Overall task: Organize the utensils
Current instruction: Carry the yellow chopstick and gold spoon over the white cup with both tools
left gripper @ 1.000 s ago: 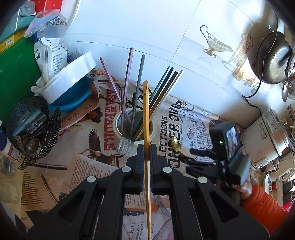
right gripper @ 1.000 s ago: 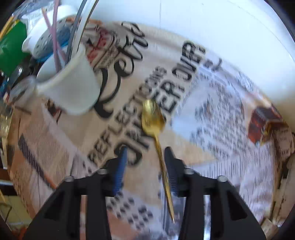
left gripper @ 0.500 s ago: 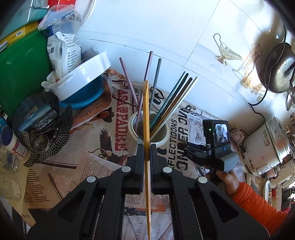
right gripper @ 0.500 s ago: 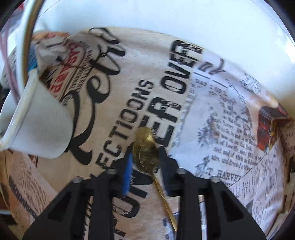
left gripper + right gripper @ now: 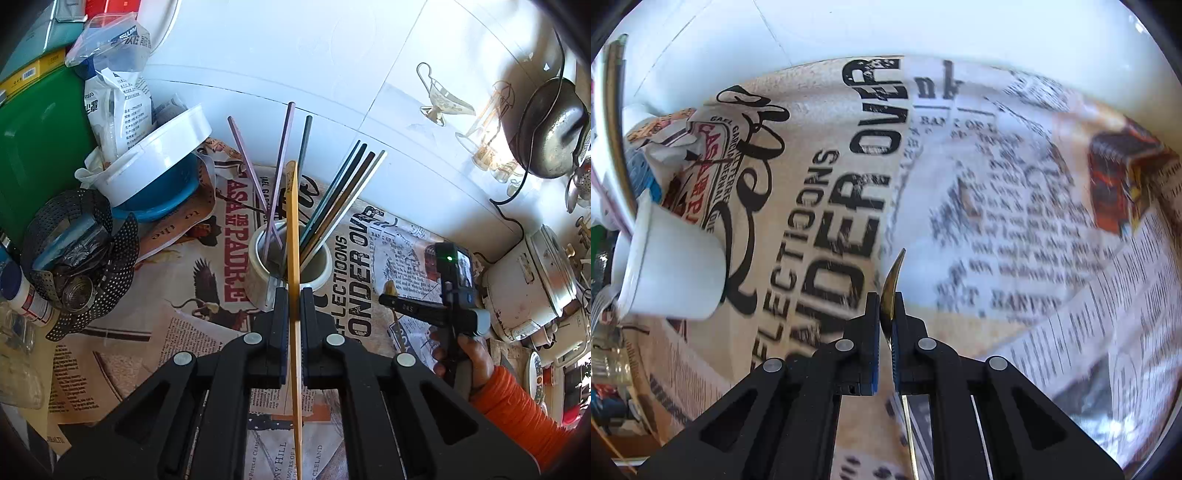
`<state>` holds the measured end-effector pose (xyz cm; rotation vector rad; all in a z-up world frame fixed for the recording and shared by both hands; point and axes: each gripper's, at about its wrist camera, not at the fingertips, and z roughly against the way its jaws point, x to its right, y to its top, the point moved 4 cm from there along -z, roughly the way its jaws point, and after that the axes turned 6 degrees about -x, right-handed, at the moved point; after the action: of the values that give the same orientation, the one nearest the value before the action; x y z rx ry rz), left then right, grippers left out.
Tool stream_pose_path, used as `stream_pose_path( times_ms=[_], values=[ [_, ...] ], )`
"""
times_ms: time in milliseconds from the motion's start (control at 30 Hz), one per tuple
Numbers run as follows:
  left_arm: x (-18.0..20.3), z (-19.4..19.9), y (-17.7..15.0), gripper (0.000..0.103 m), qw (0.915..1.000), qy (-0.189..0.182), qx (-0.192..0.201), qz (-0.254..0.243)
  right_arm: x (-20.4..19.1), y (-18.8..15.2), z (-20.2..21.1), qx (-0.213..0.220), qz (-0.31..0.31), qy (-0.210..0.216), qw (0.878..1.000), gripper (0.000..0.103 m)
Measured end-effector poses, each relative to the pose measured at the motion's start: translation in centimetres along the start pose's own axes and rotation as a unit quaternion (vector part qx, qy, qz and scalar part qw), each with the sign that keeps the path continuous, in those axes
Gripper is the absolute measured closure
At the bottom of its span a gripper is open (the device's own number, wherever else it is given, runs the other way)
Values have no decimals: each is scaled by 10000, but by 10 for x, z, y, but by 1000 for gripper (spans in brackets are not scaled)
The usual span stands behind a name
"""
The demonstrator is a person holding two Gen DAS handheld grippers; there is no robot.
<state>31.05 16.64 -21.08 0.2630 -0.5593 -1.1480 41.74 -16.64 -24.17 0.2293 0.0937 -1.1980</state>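
- Left claw [image 5: 291, 306]: clenched on a yellow chopstick [image 5: 293, 229], which runs between the pads and points up over the white cup [image 5: 290, 266].
- Right claw [image 5: 885, 314]: its jaws have just been closing and now pinch the gold spoon [image 5: 893, 280] at the bowl, edge-on between the blue pads. The handle trails back under the claw.
- In the left wrist view the spoon's bowl appears clear of the newspaper [image 5: 207, 280] that covers the desk. Whether the handle end is clear cannot be told.
- The cup stands on the newspaper to the left of the right claw. It already holds several chopsticks [image 5: 332, 199] that fan outward.
- Step in hand, as judged: carry the spoon to the cup and stand it inside.
- The grip sits on a curved, smooth bowl, so the spoon may pivot or slip. Keep the pads pressed and lift slowly.
- Raise the spoon until the handle end is above the cup rim before moving across.
- Lower the handle end first into the gap between the two chopstick groups, so that neither group is knocked.
- Keep the two claws well apart over the cup. Insert one utensil at a time.
- Release only when the handle end rests on the cup floor.
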Motion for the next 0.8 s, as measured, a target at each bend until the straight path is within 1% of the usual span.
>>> stream_pose_path(
  times_ms=[33, 100, 167, 267, 333, 433, 467, 567, 600, 633, 733, 800],
  values=[
    [2, 0, 0, 100, 10000, -9, -4, -17, 6, -8, 9, 32, -29, 33, 10000, 98],
    [6, 0, 0, 100, 10000, -32, -9, -58, 8, -11, 14, 98, -61, 112, 9999, 98],
    [11, 0, 1, 100, 9999, -54, 2, -105, 15, -22, 31, 212, -60, 179, 9996, 98],
    [17, 1, 4, 100, 9998, -52, 74, -182, 20, -32, 65, 514, -47, 331, 9981, 98],
    [21, 4, 8, 100, 9996, -73, 145, -219, 18, -36, 92, 798, 7, 448, 9958, 98],
    [25, 11, 16, 100, 9991, -48, 311, -282, -1, -30, 116, 1181, 99, 606, 9911, 98],
    [26, 13, 20, 100, 9983, -67, 490, -308, -11, -23, 118, 1294, 119, 690, 9891, 98],
    [26, 21, 31, 100, 9969, 4, 710, -350, -32, -14, 139, 1636, 249, 830, 9827, 98],
    [24, 24, 37, 100, 9962, 38, 797, -347, -47, -6, 134, 1733, 291, 851, 9808, 98],
    [23, 26, 42, 100, 9956, 65, 879, -333, -54, -2, 141, 1854, 350, 906, 9778, 98],
    [17, 30, 60, 100, 9928, 161, 1152, -273, -84, 13, 138, 2050, 422, 1030, 9724, 98],
    [13, 32, 72, 100, 9904, 246, 1341, -233, -105, 26, 129, 2149, 468, 1076, 9696, 98]
  ],
)
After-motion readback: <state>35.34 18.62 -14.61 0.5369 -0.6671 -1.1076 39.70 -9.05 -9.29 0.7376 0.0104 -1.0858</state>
